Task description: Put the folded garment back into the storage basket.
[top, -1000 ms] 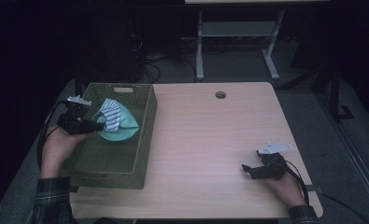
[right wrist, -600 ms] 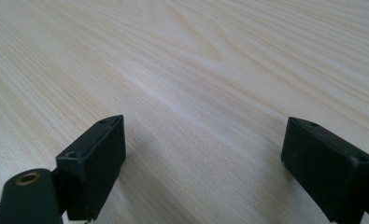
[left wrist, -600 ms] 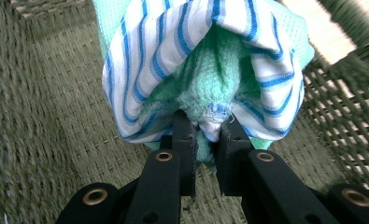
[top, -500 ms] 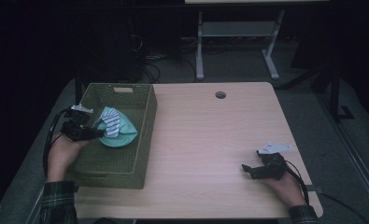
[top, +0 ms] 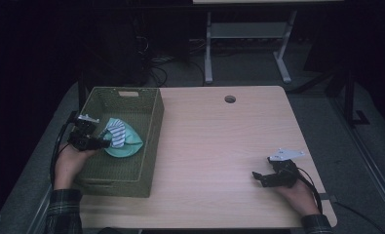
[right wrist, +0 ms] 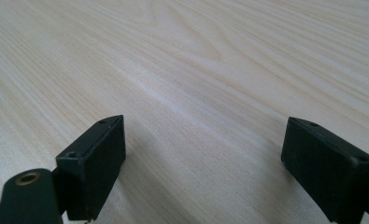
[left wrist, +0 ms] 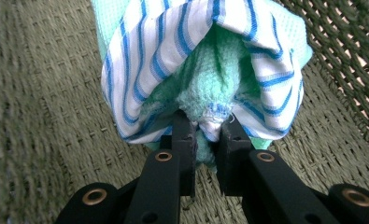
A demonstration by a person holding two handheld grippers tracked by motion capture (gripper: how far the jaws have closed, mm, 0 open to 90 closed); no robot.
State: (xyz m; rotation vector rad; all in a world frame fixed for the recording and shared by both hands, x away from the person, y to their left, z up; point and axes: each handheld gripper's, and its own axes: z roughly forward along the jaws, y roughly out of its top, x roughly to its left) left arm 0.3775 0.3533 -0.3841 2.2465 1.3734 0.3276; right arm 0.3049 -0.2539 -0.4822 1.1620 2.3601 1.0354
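Note:
A mint-green cloth wrapped with a blue-and-white striped cloth hangs low inside the olive woven basket at the table's left. My left gripper is shut on the bunched edge of both cloths; in the left gripper view the jaws pinch the cloth bundle over the basket floor. My right gripper rests near the table's front right edge, open, with bare wood between its jaws.
The light wooden table has a round cable hole near its far edge. Past the table stand a white desk frame and cables on the dark floor. The basket's walls hem in the left hand.
My left gripper has sunk lower into the basket with the cloths still held. The right gripper has stayed where it was.

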